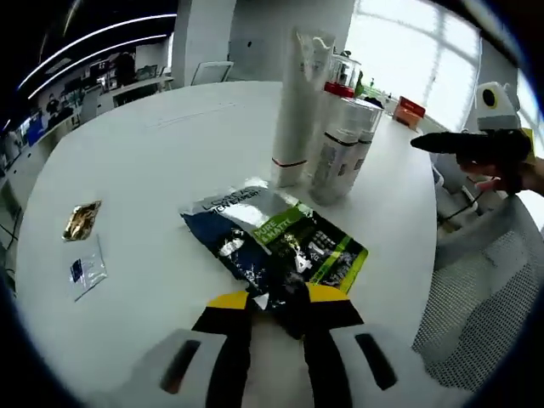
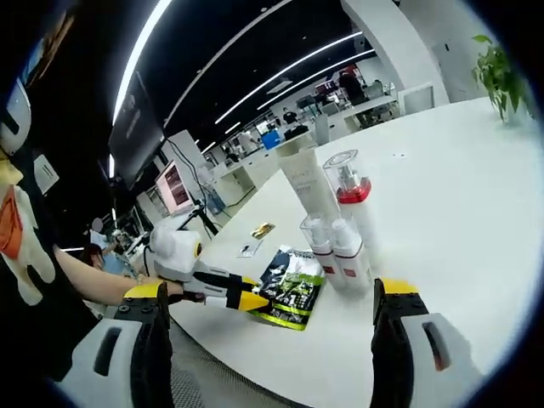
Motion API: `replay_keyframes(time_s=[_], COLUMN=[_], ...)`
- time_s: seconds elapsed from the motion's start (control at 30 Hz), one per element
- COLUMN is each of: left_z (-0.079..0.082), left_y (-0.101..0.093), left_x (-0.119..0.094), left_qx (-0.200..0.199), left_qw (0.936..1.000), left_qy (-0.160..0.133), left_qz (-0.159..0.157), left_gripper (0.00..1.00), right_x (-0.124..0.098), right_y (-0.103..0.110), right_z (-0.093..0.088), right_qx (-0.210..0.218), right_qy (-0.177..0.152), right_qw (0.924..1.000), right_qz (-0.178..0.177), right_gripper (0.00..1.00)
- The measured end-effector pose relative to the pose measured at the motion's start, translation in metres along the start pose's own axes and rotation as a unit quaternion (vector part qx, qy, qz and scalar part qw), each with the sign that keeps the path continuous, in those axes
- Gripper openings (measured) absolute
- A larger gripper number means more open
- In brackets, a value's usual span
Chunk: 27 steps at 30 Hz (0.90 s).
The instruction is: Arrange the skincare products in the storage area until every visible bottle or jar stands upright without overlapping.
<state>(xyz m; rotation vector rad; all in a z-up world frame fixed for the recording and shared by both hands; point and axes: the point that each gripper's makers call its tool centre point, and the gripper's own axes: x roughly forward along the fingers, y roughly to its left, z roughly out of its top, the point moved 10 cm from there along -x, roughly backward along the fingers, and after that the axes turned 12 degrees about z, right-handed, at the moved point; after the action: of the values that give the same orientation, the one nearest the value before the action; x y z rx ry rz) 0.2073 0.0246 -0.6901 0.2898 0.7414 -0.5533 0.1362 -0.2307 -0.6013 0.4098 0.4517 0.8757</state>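
A flat foil packet (image 1: 276, 240) — dark blue, silver and green — lies on the round white table (image 1: 153, 170), and the left gripper (image 1: 280, 299) has its yellow-tipped jaws closed on the packet's near edge. Just beyond the packet stands a cluster of upright products: a tall white tube (image 1: 297, 110) with a red band near its base, two slim bottles with clear caps (image 1: 344, 149) touching each other beside it, and behind them a clear bottle with a red collar (image 1: 342, 76). In the right gripper view the same group shows — the tube (image 2: 308, 183), the red-collared bottle (image 2: 350, 191) and the pair of small bottles (image 2: 337, 246) — with the packet (image 2: 291, 287) lying beside them. The right gripper (image 2: 270, 316) hangs off the table edge with its jaws wide apart, holding nothing. To the left on the table, well apart, lie a small gold sachet (image 1: 82, 219) and a clear sachet (image 1: 87, 269). A mesh chair (image 1: 484, 289) stands by the table's right edge.
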Motion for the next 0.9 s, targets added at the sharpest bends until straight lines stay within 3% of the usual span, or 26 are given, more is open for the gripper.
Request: replay_keyframes(time_s=[0.1, 0.23, 0.43, 0.57, 0.63, 0.73, 0.9], left_z=[0.002, 0.011, 0.033, 0.039, 0.039, 0.039, 0.038], left_y=[0.004, 0.010, 0.009, 0.003, 0.005, 0.006, 0.011], left_x=[-0.001, 0.003, 0.014, 0.024, 0.029, 0.035, 0.044], left_qx=[0.008, 0.059, 0.131, 0.176, 0.176, 0.176, 0.191], left_qw=[1.0000, 0.9981, 0.9899, 0.9816, 0.9811, 0.9797, 0.9759], left_qy=[-0.004, -0.020, -0.042, -0.026, -0.026, -0.001, 0.026], left_qz=[0.003, -0.002, -0.033, -0.070, -0.076, -0.096, -0.102], left_gripper=[0.22, 0.34, 0.54, 0.66, 0.71, 0.73, 0.77], right_x=[-0.001, 0.000, 0.001, 0.001, 0.000, 0.000, -0.002], right_y=[-0.001, 0.000, 0.002, 0.002, 0.001, 0.001, 0.000], right_z=[0.000, 0.000, 0.000, 0.000, 0.000, 0.000, 0.000], right_qx=[-0.001, 0.000, 0.001, 0.002, 0.002, 0.004, 0.003], right_qy=[0.000, 0.001, 0.000, -0.002, -0.003, -0.005, -0.008], right_qw=[1.0000, 1.0000, 1.0000, 1.0000, 1.0000, 1.0000, 0.9999], right_qz=[0.001, 0.001, 0.000, -0.002, -0.004, -0.005, -0.009], right_gripper=[1.00, 1.00, 1.00, 1.00, 1.00, 1.00, 1.00])
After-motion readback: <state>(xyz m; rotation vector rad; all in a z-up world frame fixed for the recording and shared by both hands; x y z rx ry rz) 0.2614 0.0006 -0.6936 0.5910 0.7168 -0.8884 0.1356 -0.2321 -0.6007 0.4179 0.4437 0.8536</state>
